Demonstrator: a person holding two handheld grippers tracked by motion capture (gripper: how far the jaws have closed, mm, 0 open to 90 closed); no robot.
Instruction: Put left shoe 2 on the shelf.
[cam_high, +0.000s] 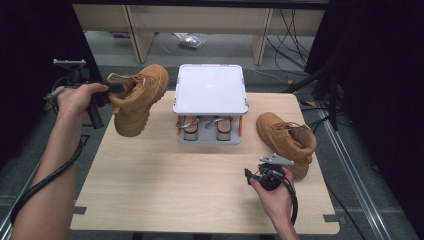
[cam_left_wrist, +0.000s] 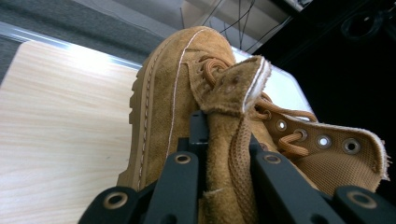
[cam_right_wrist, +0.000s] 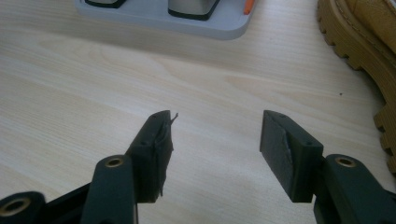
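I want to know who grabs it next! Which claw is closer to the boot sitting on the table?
Right. The right claw is open just beside the boot on the table. The left claw is far across, holding the other boot in the air.

Wooden table (cam_high: 150, 190) with boot (cam_high: 287, 142), grey rack (cam_high: 210, 137)

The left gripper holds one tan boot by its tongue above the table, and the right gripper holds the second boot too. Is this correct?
Not quite. The left gripper does hold the tan boot by its tongue, lifted off the table. But the right gripper holds nothing: the right gripper view shows its jaws open over bare wood, with the second boot standing beside it on the table.
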